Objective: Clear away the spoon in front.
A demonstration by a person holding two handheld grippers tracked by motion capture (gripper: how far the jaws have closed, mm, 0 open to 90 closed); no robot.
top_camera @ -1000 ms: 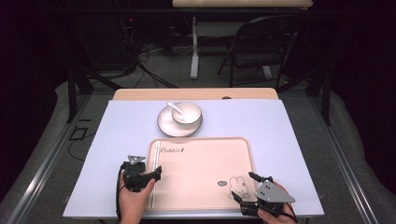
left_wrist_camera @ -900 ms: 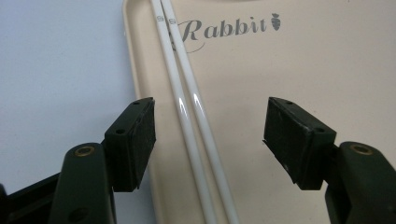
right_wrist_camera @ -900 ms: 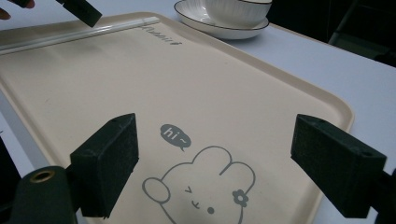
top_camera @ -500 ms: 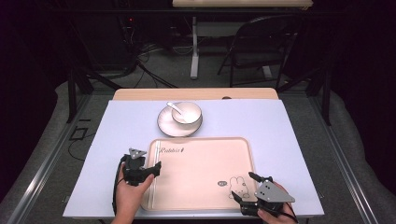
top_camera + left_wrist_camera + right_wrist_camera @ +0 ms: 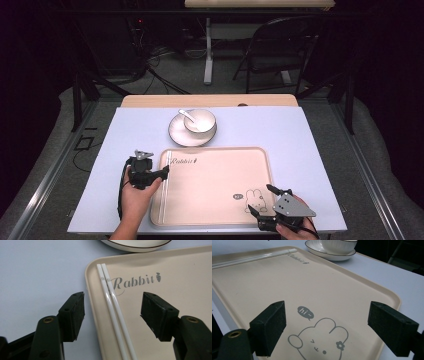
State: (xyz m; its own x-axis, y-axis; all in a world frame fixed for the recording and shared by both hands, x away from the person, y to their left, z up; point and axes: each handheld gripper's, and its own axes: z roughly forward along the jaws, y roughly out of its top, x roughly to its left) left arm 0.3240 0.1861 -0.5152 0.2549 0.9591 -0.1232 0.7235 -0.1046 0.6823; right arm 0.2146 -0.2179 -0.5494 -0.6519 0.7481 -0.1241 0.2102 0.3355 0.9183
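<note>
Two risks, both on the left side, listed biggest thing first.
table: pale lilac-blue flat tabletop [image 5: 320, 150] carried everything; nothing there looked likely to go wrong.
tray: beige rounded plastic tray with rabbit print [image 5: 220, 190] lay flat at the near middle; a jaw catching its raised left rim would probably shove or tip it.
plate and bowl: white round ceramic plate with dark rim [image 5: 176, 134], white ribbed ceramic bowl [image 5: 200, 120] on it with a white ceramic spoon [image 5: 186, 115] inside, just beyond the tray's far edge; a forward overshoot could knock them.
right gripper: black two-jaw right gripper [image 5: 264, 200] hovered wide open and empty over the rabbit drawing; low risk.
left gripper: black two-jaw left gripper [image 5: 112, 312] stood open, its jaws having just been closing a little, straddling the tray rim without touching anything.
chopsticks: pair of thin white glossy chopsticks [image 5: 112, 307] lay side by side along the tray's left edge, between the jaws; slick and round, likely to roll apart, so only one gets pinched.
change: left hand sat farther up the tray edge than a second earlier; right hand unchanged.
</note>
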